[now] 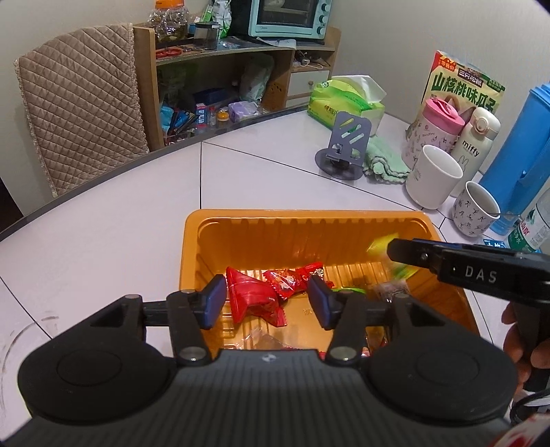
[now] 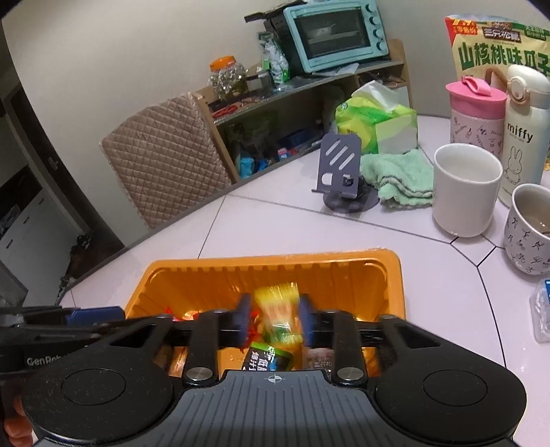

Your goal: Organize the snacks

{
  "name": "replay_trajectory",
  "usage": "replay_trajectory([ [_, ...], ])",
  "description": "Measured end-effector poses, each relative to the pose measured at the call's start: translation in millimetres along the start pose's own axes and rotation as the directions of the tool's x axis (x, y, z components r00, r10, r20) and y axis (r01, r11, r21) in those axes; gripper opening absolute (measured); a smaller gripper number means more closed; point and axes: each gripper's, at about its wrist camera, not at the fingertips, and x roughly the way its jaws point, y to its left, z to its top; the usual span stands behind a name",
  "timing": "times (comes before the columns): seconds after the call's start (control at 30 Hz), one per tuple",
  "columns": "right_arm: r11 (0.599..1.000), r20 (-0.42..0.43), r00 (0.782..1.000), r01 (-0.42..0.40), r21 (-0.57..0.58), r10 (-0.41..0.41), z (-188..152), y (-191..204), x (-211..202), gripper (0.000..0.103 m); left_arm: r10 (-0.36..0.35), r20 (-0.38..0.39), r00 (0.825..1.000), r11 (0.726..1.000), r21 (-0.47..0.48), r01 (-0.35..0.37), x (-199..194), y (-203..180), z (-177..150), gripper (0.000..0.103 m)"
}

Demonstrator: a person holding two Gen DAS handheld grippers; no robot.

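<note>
Left wrist view showed a pale tiled surface [image 1: 137, 213] curving through the middle of the frame. At upper left stood a quilted chair back [image 1: 79, 103], then a wooden shelf unit [image 1: 220, 79] carrying a teal toaster oven [image 1: 288, 17]. Toward the right sat a green tissue pack [image 1: 343, 99], a grey phone stand [image 1: 343, 148], a green cloth [image 1: 385, 160], a white mug [image 1: 433, 175] and a blue jug [image 1: 522, 154].

The orange tray [image 1: 309, 220] lay at lower centre. The left gripper [image 1: 268, 299] hung released over it, jaws apart, with red snack packets [image 1: 254, 295] lying in the tray between and below them, untouched as far as could be seen.

In the right wrist view, the right gripper [image 2: 275, 319] was over the same tray [image 2: 275, 261], lower centre, its jaws clenched on a blurred yellow-green snack packet [image 2: 278, 309] above the other packets.
</note>
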Motion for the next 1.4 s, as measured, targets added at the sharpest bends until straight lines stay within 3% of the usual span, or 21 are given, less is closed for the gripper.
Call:
replay_trajectory([
  [0.03,1.000,0.016,1.000,-0.001,0.001,0.001,0.1,0.5,-2.7,0.055,0.002,0.001,1.000,1.000,-0.002,-0.002,-1.4,0.2,0.1,0.049],
  [0.07,1.000,0.029,1.000,-0.001,-0.001,0.001,0.5,1.2,-5.5,0.058,0.003,0.003,1.000,1.000,-0.003,-0.003,-3.1,0.1,0.0,0.049],
  [0.3,1.000,0.043,0.999,-0.020,-0.001,0.020,-0.2,6.3,-24.8,0.062,0.005,0.021,1.000,1.000,-0.018,-0.005,-22.2,-1.1,-3.7,0.050],
  [0.53,1.000,0.079,0.997,-0.014,0.023,0.012,-11.9,6.2,-66.0,0.083,0.024,0.055,0.998,0.999,-0.036,-0.022,-60.6,-2.2,-17.3,0.059],
  [0.73,0.999,0.089,0.996,-0.018,0.031,0.015,-29.1,5.9,-109.5,0.092,0.055,0.072,0.996,0.998,-0.048,-0.051,-101.7,-8.0,-37.1,0.064],
  [1.07,0.999,0.029,0.999,-0.031,0.014,0.031,-74.9,15.3,-178.1,0.096,0.087,0.082,0.993,0.994,-0.075,-0.081,-178.0,-29.0,-84.2,0.071],
  [1.4,0.999,-0.048,0.998,-0.029,-0.036,0.028,-121.5,37.6,-228.7,0.096,0.099,0.024,0.995,0.983,-0.157,-0.094,-234.5,-52.0,-152.0,0.073],
])
